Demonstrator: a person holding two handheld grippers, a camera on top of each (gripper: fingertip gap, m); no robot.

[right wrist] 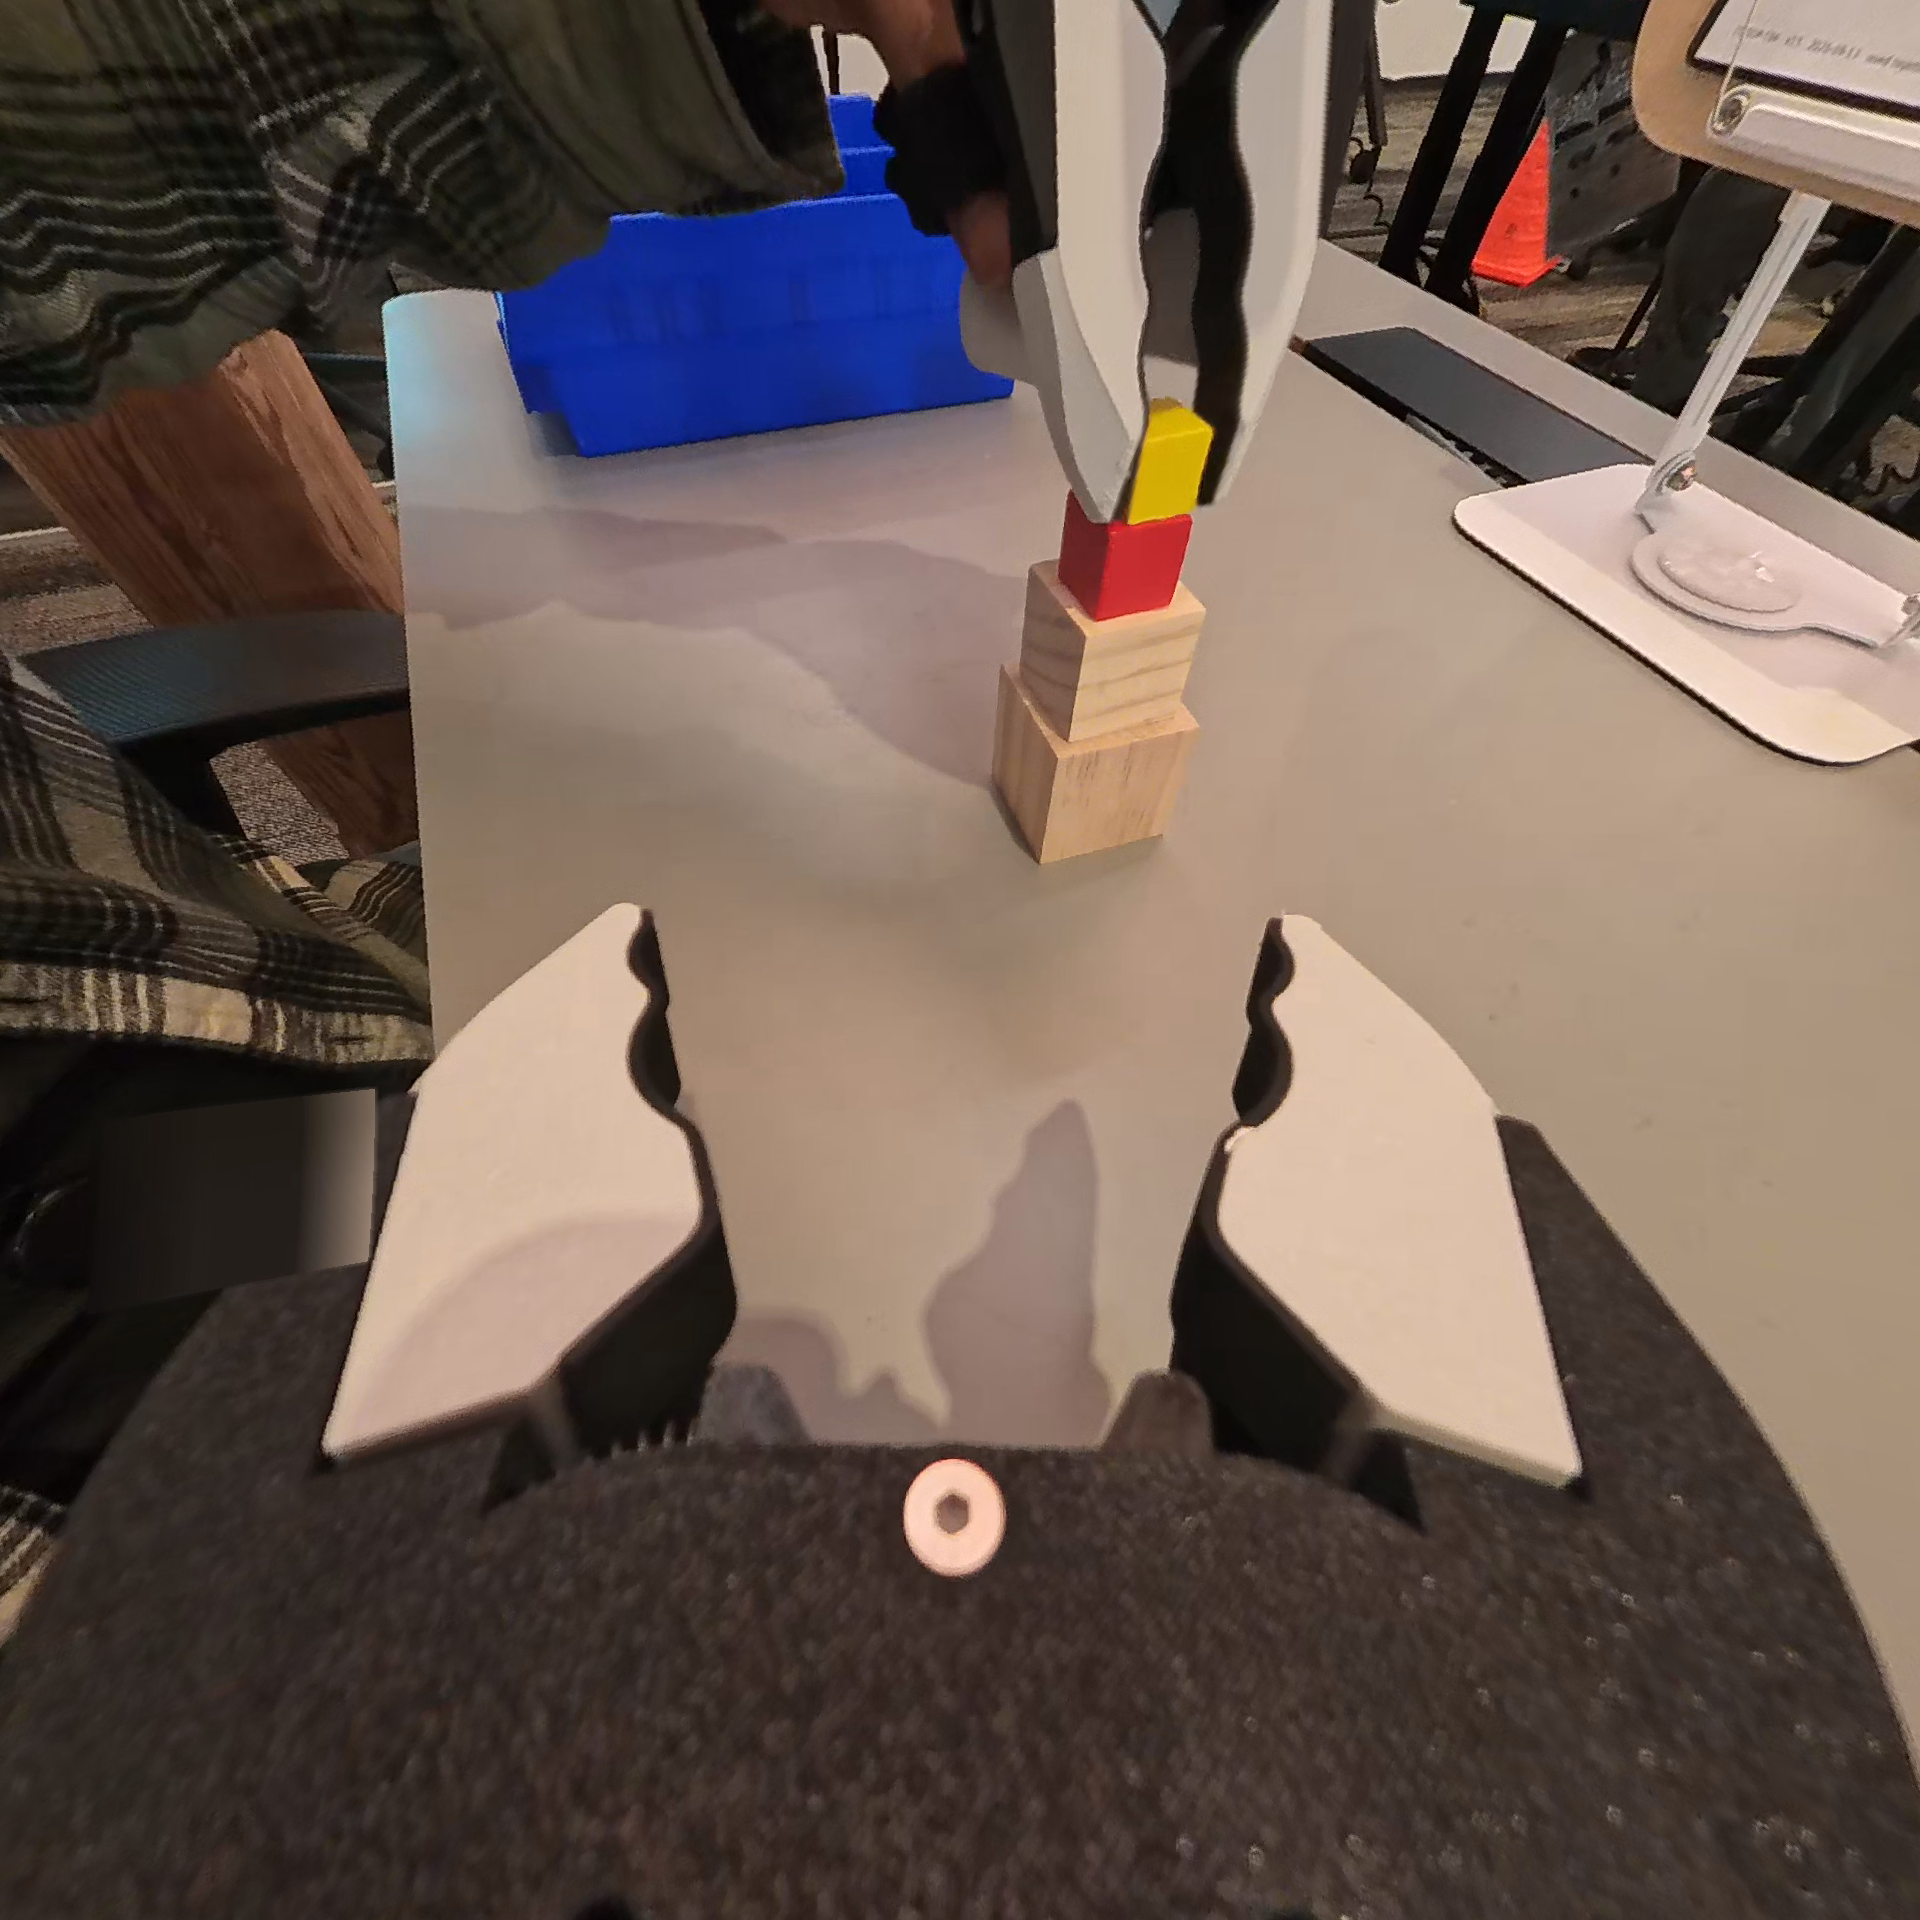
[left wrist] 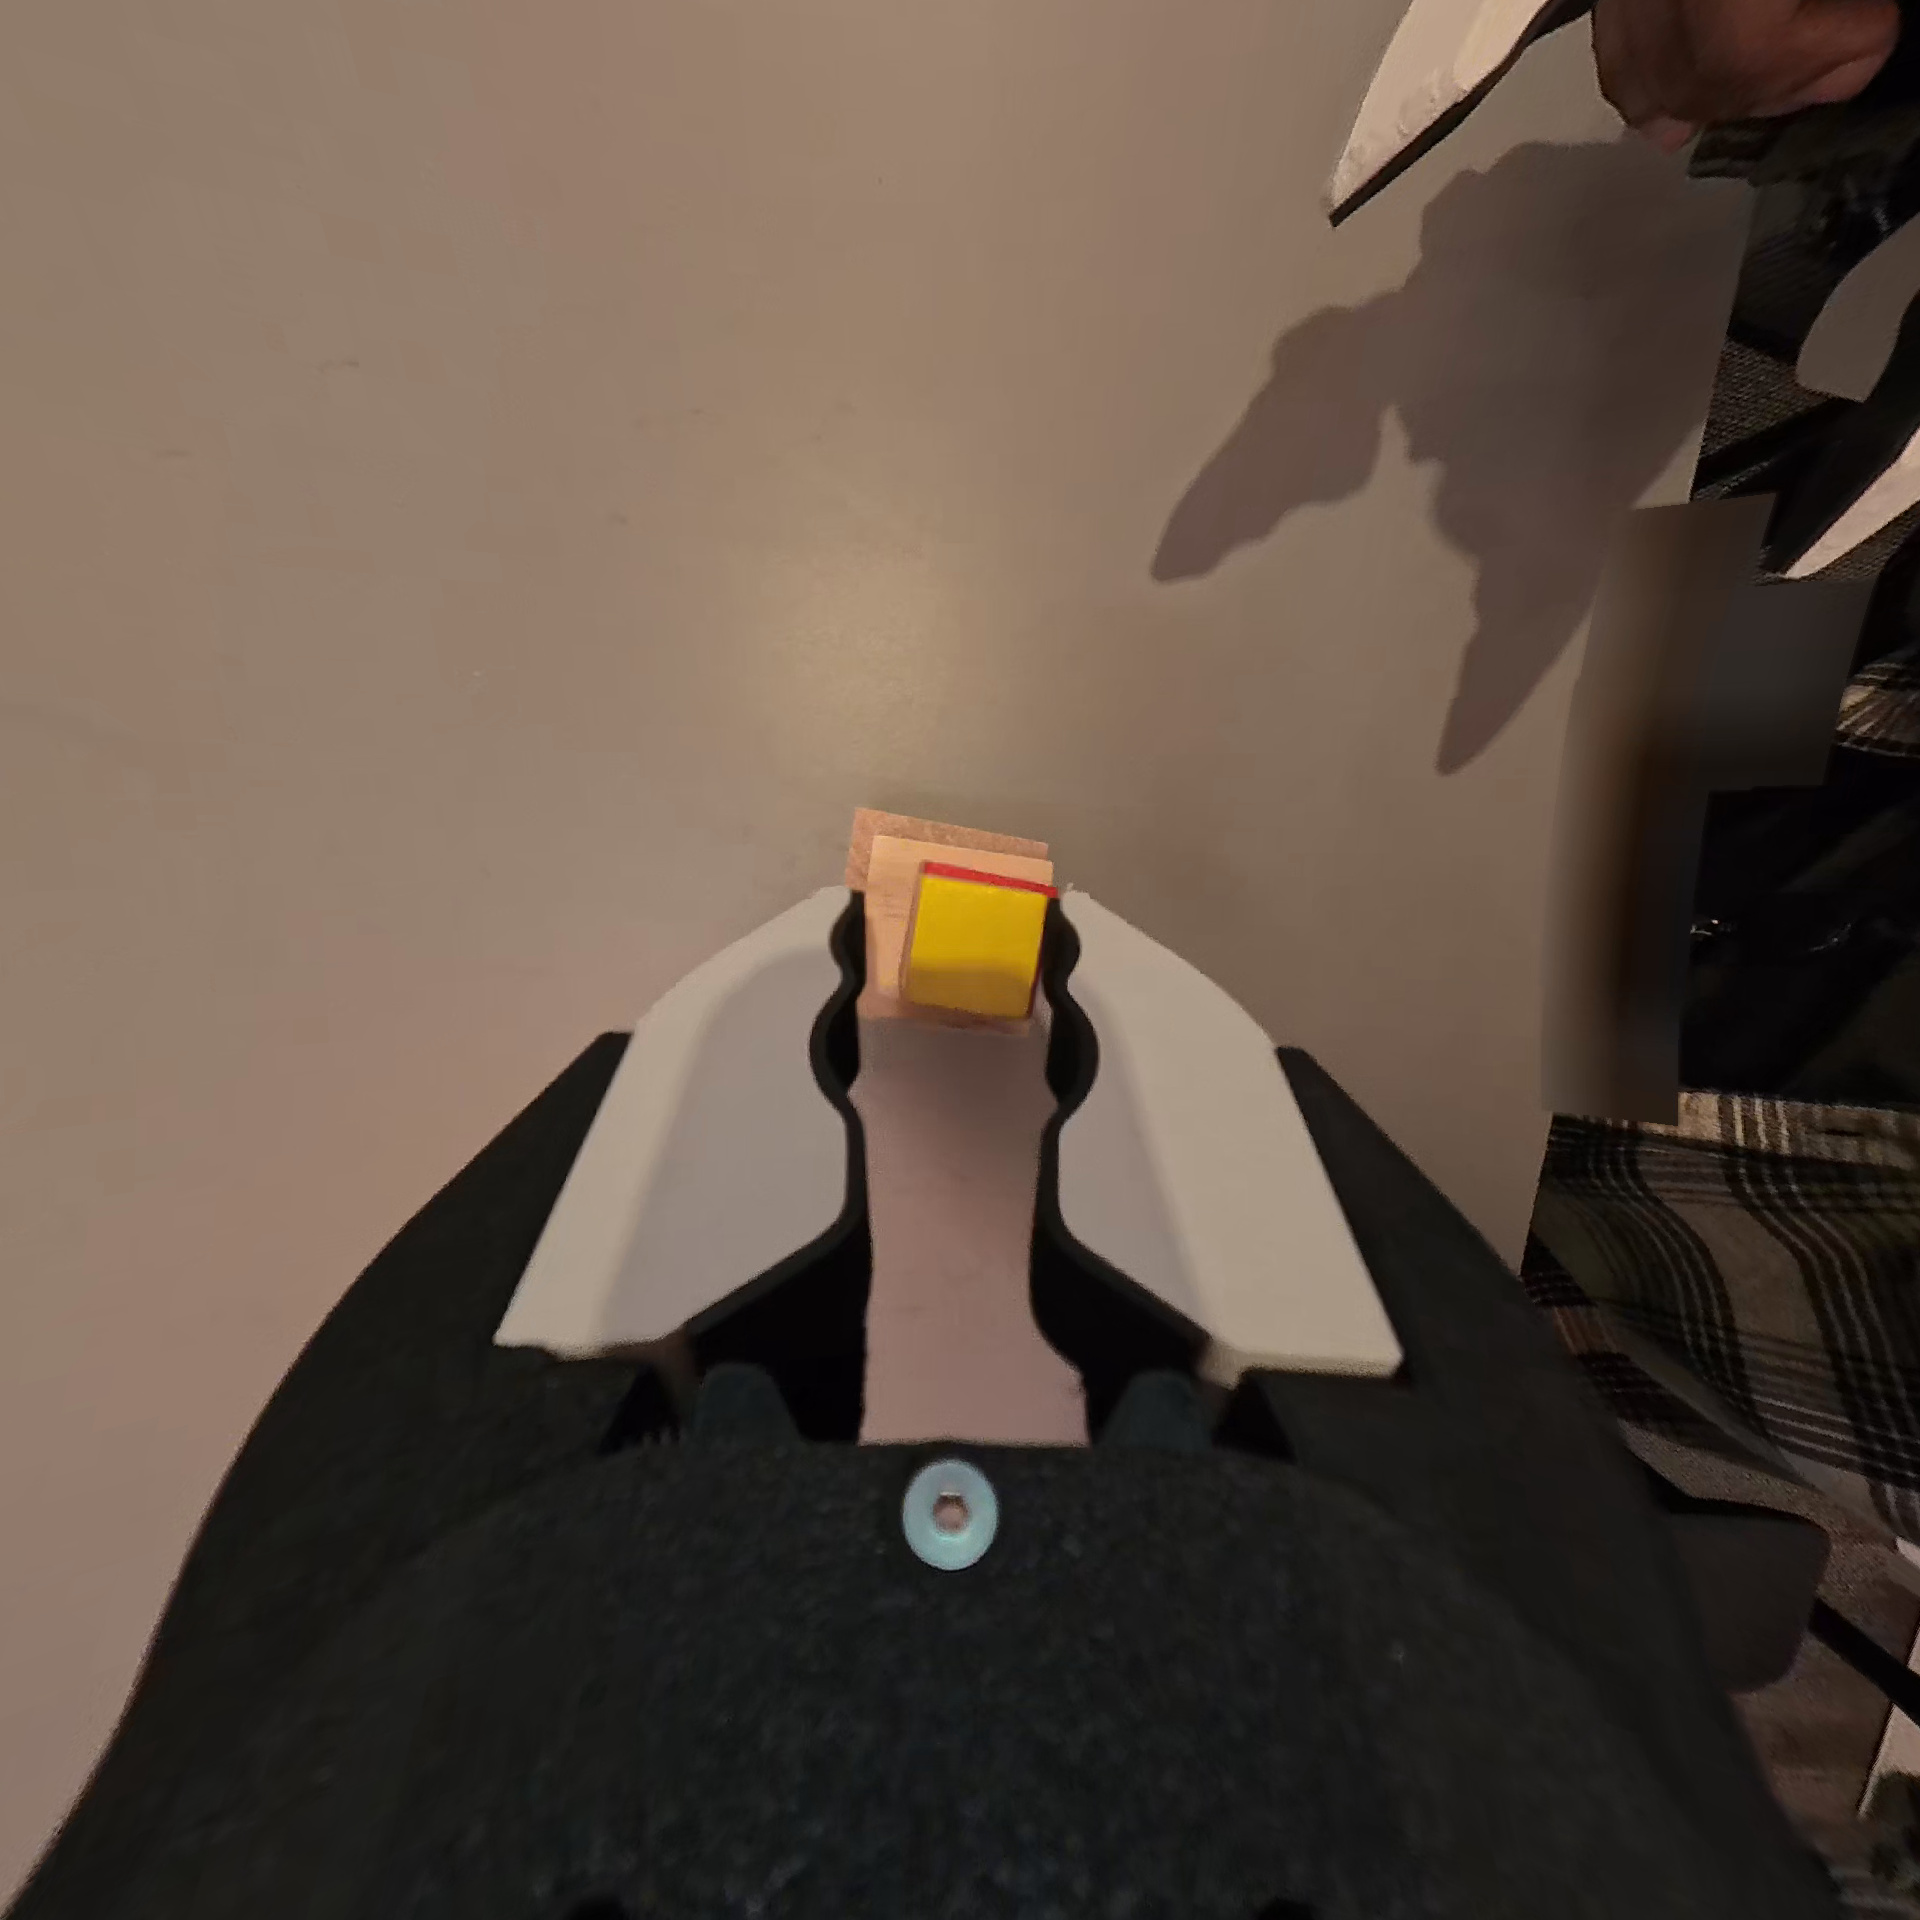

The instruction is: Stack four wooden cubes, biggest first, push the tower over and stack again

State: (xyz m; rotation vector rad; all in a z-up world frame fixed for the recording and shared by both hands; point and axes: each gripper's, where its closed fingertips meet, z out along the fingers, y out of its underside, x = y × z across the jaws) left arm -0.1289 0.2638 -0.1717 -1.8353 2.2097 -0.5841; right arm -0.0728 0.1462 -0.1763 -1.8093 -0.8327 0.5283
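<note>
A tower stands on the grey table (right wrist: 727, 831): a big plain wooden cube (right wrist: 1101, 779) at the bottom, a smaller plain cube (right wrist: 1117, 665) on it, then a red cube (right wrist: 1127, 566). My left gripper (left wrist: 951, 951) points straight down and is shut on the small yellow cube (left wrist: 971, 951), which rests on the red cube. It shows from the side in the right wrist view (right wrist: 1158, 478), with the yellow cube (right wrist: 1169, 468) between its tips. My right gripper (right wrist: 956, 987) is open and empty, low over the table in front of the tower.
A blue bin (right wrist: 748, 322) stands at the table's far left. A white stand base (right wrist: 1683, 613) and a black strip (right wrist: 1455, 395) lie at the right. A person's plaid sleeve (right wrist: 208, 156) and a chair arm (right wrist: 208, 675) are on the left. The gap from one gripper's tips to the other's is roughly 15 cm.
</note>
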